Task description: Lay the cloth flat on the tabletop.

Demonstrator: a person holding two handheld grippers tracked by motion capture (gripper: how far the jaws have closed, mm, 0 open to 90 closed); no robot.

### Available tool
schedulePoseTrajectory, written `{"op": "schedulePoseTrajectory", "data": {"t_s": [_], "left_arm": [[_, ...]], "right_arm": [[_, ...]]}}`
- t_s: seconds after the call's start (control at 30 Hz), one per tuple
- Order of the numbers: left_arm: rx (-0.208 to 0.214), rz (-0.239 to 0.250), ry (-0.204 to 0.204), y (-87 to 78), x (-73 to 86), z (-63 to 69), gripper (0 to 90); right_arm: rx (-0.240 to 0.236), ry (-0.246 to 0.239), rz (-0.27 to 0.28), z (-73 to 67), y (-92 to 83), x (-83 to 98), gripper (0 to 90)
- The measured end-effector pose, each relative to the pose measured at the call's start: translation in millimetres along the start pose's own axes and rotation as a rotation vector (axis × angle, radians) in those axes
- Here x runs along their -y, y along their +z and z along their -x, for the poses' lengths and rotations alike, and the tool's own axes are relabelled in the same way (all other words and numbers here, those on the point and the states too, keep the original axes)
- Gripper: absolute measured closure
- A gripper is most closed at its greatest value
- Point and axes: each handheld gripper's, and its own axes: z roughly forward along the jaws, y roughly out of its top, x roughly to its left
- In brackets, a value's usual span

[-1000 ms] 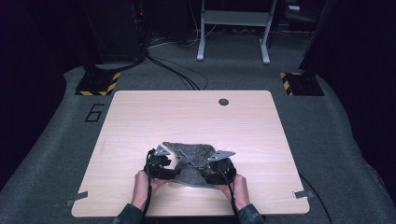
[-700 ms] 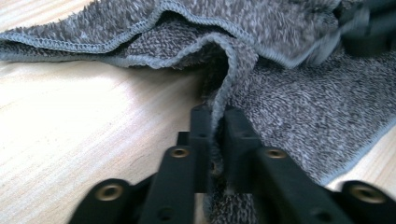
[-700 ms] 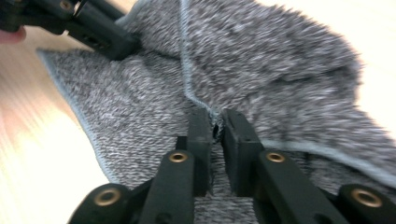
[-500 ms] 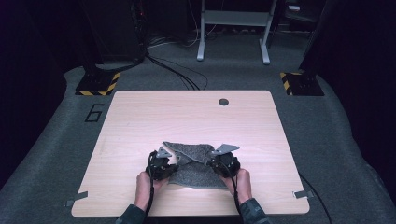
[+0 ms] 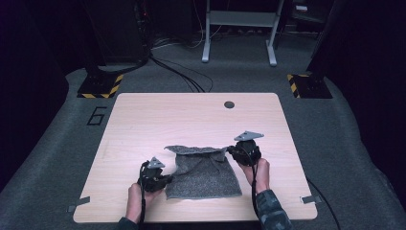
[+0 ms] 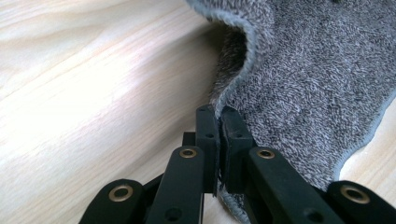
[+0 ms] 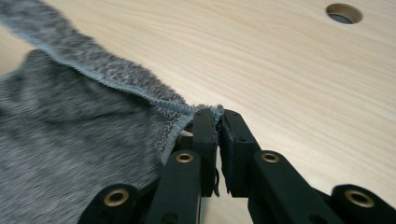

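— What's different from a second ago?

— Both tongs have clamped onto the towel [image 5: 203, 172]. A second ago they stood half apart over a bunched heap near the front edge of the tabletop [image 5: 143, 120]; now each pair is pressed together with terry cloth between the pads. The hands have also drawn apart, and the towel lies more spread out than it did.

— Where does each one grip?

— The left tongs [image 5: 165, 180] pinch the hem on the towel's left side, low and close to the front edge; in the left gripper view the left tongs [image 6: 218, 116] nip the edge binding right at the tips. The right tongs [image 5: 231, 151] hold the far right corner, farther from the front edge and a little raised; in the right gripper view that corner sits squeezed in the right tongs [image 7: 218, 115], with the hem running off taut to the left.

— So what does that mean for the job?

— My guess is the grasp is done and the spreading or folding has begun.

— And the hands?

— Both forearms come in from the front edge. The left hand [image 5: 136, 201] lies low by the tabletop; the right hand [image 5: 258, 172] reaches farther forward and higher, tongs angled toward the towel.
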Motion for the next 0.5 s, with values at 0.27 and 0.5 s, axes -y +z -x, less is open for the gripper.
{"op": "schedulePoseTrajectory", "data": {"t_s": [0.27, 0.5], "left_arm": [[-0.041, 0.028, -0.059, -8.1, -3.5, -2.4, 51.3], [-0.081, 0.084, -0.005, -14.4, -20.9, 10.7, 33.0]], "right_arm": [[0.032, 0.090, -0.003, 15.9, 11.1, -2.6, 62.0], [-0.039, 0.014, -0.012, -9.2, -8.8, 12.0, 56.3]]}}
